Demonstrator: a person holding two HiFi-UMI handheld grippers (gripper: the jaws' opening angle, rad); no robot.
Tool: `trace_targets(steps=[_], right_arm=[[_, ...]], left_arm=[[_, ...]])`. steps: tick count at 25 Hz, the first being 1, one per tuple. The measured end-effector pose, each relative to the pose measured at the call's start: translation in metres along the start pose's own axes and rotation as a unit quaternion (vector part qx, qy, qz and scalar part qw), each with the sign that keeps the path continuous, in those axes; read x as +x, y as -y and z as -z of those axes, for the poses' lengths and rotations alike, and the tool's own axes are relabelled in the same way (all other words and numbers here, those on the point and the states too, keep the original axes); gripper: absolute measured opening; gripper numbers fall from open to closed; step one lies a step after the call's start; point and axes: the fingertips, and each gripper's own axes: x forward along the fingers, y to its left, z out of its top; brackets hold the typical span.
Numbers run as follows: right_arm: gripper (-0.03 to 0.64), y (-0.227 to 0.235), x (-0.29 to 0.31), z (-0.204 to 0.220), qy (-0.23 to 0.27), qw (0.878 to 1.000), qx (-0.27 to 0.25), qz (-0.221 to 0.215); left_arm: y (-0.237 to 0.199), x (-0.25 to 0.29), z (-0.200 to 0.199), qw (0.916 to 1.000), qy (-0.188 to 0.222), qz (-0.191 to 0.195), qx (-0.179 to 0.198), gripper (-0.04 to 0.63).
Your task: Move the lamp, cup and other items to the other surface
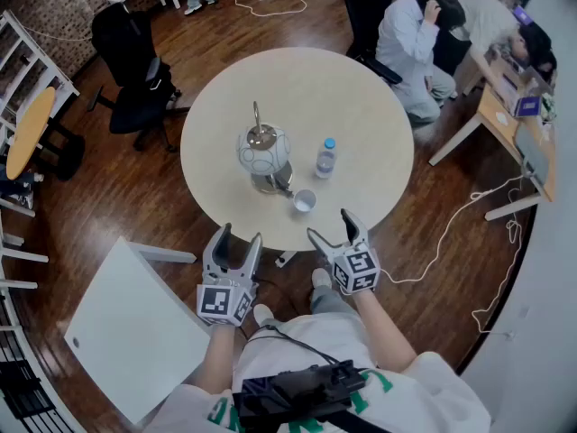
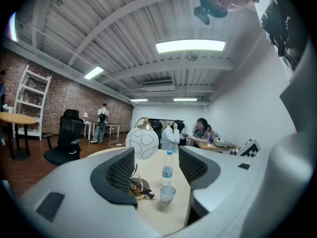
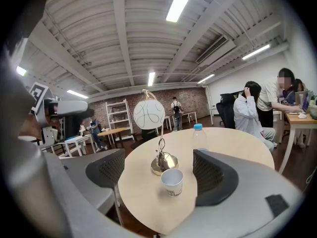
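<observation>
The person stands at the near edge of the round table with both tools held out level and short of it. The left gripper and the right gripper each have their jaws spread wide, with nothing pinched in either one. It looks like a stance for sizing things up before the first reach, since all three items are on the table and nothing has been lifted yet. The lamp stands upright around the middle of the table, its white globe shade above a brass base with the cord bunched on it. The paper cup sits just beside that base on the near side, close to the table's edge. The water bottle stands a little to the right of the lamp and apart from the cup. Both gripper views look along their open jaws at this same cluster, and the right gripper's view has the cup almost centred — so I'd guess the cup, nearest and lightest, goes first. The lamp is top-heavy and has a loose cord, so it would probably need a hold low on the stem. A white rectangular table stands bare at the near left, well apart from the round one — presumably the surface everything is bound for. Farther off, people sit at a desk on the right.
</observation>
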Motion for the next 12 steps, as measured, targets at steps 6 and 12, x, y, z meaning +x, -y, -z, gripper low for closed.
trace_targets(steps=[6,12], right_arm=[[0.474,0.018,0.052,0.032,-0.044,0.998,-0.031,-0.015],[0.472,0.030,0.112,0.084,-0.122,0.991,-0.055,-0.030]], left_arm=[[-0.009,-0.003,0.005,0.9996,-0.003,-0.029,-0.005,0.272],[-0.013,-0.017,0.008,0.9974,-0.008,-0.072,-0.003,0.272]])
